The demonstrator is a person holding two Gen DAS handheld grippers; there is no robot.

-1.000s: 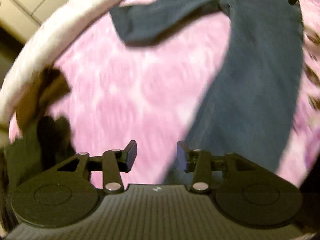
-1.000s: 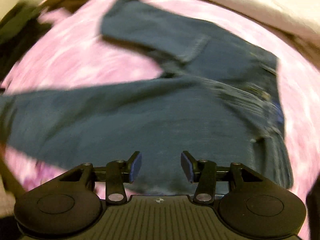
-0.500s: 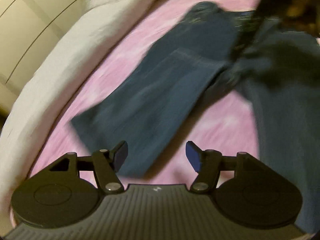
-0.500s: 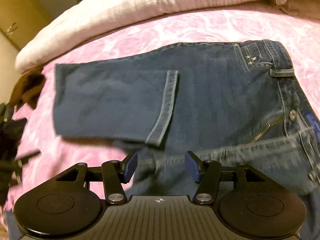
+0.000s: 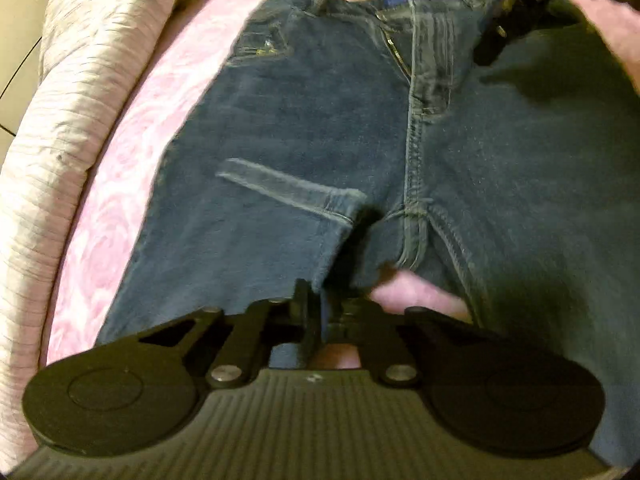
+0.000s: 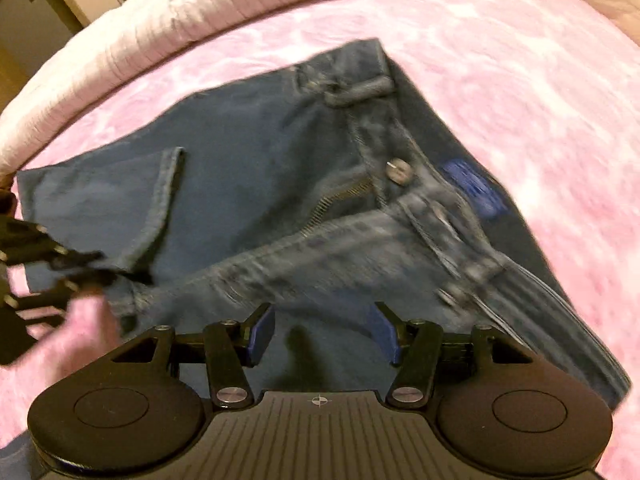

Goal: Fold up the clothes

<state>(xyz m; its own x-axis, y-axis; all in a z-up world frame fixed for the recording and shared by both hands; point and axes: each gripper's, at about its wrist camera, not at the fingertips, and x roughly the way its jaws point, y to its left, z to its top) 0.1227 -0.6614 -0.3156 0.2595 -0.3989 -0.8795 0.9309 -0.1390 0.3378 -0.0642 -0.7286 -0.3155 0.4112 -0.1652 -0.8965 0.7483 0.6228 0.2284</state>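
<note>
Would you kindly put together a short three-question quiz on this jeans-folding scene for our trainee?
1. True or false: the left gripper is shut on the jeans.
2. The right gripper is: A) open above the denim B) clamped on the waistband C) out of view.
3. What colour is the bedspread?

Key: 1 true; 2 A; 3 pink.
</note>
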